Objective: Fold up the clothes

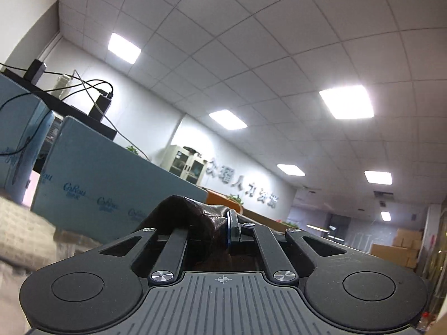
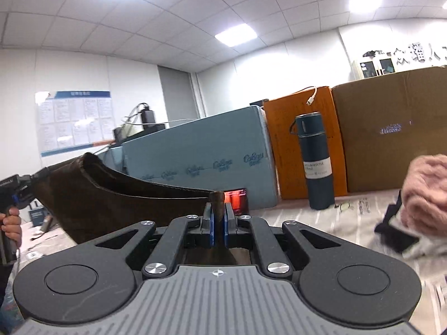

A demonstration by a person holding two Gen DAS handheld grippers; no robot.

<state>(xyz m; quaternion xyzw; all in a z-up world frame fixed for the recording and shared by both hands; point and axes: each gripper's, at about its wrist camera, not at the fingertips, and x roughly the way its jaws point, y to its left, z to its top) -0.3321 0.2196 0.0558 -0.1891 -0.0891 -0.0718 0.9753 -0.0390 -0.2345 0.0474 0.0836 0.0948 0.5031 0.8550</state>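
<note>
The right gripper (image 2: 218, 224) pinches a corner of the brown cloth (image 2: 111, 203) between its blue pads (image 2: 226, 229). The jaws are shut tight on it. From there the cloth stretches away to the left, up in the air, with its top edge sagging a little in the middle. At the far end the left gripper (image 2: 37, 177) pinches the other corner, and a hand (image 2: 11, 224) holds that tool's handle. In the left wrist view the left gripper also has its jaws shut on a bunched lump of the brown cloth.

So the cloth hangs between the two grippers, above the table (image 2: 321, 223) with its printed cover.

To do this step well, I think both grippers should keep their tight pinch and stay at the same height, so the edge runs straight. Pull gently apart to take out the sag, but not so hard that a corner slips out. Then lay it down flat and smooth.

Further off, a pink fluffy cloth (image 2: 427, 195) lies on the table to the right. Keep the brown cloth away from it. A dark blue bottle (image 2: 315, 162) stands beyond, in front of an orange box (image 2: 282, 145).
</note>
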